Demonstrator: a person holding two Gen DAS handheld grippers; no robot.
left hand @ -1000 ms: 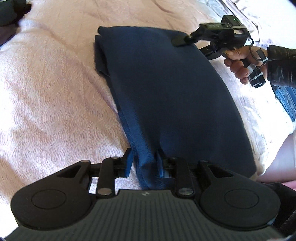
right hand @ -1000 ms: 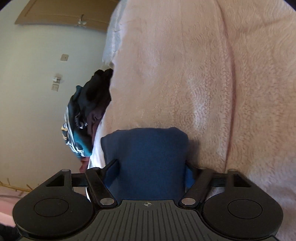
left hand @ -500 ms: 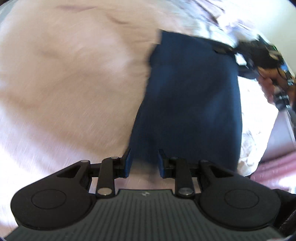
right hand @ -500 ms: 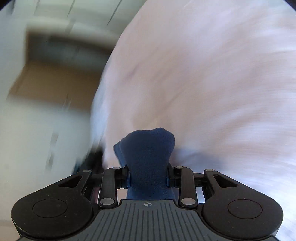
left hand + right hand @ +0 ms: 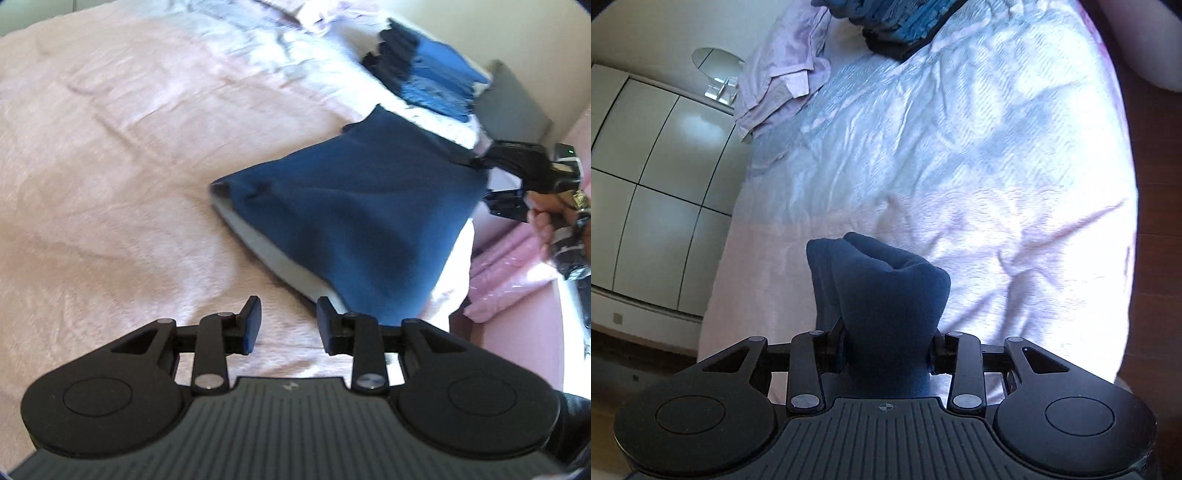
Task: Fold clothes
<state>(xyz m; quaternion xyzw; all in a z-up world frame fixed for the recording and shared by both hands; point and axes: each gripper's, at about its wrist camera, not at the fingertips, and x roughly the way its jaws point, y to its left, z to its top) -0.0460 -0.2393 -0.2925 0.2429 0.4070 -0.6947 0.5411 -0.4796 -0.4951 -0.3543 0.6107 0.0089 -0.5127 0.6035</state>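
Note:
A navy blue garment is lifted off the pink bedspread at its right end and droops to the bed at its left corner. In the left wrist view my right gripper, held by a hand, grips that raised end. The right wrist view shows my right gripper with a bunched wad of the garment pressed between its pads, the jaws easing wider. My left gripper is opening over bare bedspread, nothing between its fingers, with the garment's lower edge just beyond the right finger.
A stack of folded blue clothes lies at the far end of the bed, also seen in the right wrist view. A crumpled lilac cloth lies nearby. White wardrobe doors stand past the bed's edge. Pink bags sit beside the bed.
My left gripper let go of the garment's hem and swung aside over bare bedspread. My right gripper closed on the far end, bunched it, and carried it up and across the bed.

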